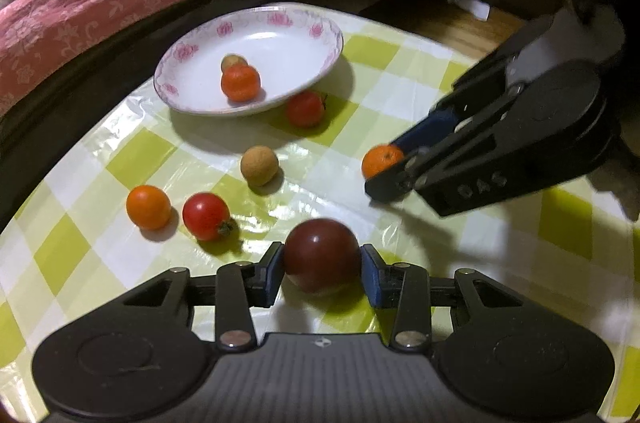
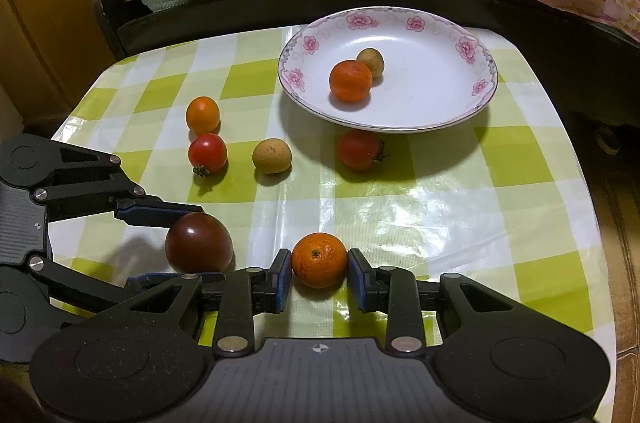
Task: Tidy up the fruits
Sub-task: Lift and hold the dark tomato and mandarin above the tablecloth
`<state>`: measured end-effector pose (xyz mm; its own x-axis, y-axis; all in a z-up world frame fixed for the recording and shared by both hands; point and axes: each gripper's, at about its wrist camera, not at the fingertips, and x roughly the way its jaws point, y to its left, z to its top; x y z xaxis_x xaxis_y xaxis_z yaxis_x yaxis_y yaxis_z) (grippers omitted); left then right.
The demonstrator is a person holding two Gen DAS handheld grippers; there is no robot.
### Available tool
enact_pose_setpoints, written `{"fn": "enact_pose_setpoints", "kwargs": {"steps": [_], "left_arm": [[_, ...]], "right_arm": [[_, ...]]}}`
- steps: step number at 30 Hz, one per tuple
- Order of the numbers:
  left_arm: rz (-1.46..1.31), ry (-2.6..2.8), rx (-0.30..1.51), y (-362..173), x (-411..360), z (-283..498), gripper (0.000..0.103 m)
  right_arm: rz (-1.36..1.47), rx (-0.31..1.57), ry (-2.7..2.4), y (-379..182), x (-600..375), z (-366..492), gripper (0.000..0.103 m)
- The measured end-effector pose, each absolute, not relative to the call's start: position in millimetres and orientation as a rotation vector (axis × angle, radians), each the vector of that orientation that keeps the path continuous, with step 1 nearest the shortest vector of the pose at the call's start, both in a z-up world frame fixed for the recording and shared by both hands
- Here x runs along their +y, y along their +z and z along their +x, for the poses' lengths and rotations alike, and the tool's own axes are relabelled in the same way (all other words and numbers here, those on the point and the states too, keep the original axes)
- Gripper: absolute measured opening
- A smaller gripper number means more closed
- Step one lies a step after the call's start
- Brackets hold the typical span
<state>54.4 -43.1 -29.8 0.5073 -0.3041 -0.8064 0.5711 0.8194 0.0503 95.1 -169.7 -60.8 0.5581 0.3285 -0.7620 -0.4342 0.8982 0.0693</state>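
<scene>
Now your left gripper (image 1: 322, 269) clamps the dark red tomato (image 1: 322, 255) on the bench (image 1: 420, 79); your right gripper (image 2: 319, 273) stands apart around the mandarin (image 2: 319, 259), pads not quite touching.

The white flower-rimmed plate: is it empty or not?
Not empty. The white flower-rimmed plate holds a small orange mandarin and a tan round longan.

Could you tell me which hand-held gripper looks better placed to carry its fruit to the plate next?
Probably the right hand-held gripper: its mandarin sits centred between its fingers, with a bare stretch of tablecloth up to the plate. The left hand-held gripper flanks the dark red tomato, with several fruits lying in its way.
</scene>
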Motion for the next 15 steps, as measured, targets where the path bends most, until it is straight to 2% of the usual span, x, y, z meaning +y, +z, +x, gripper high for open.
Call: {"fn": "enact_pose_setpoints", "kwargs": {"steps": [15], "left_arm": [[0.287,-0.536,0.878,-21.9,-40.5,56.4,0.046]], "right_arm": [[-0.116,0.868,0.448,-59.7,-170.0,95.5,0.026]]}}
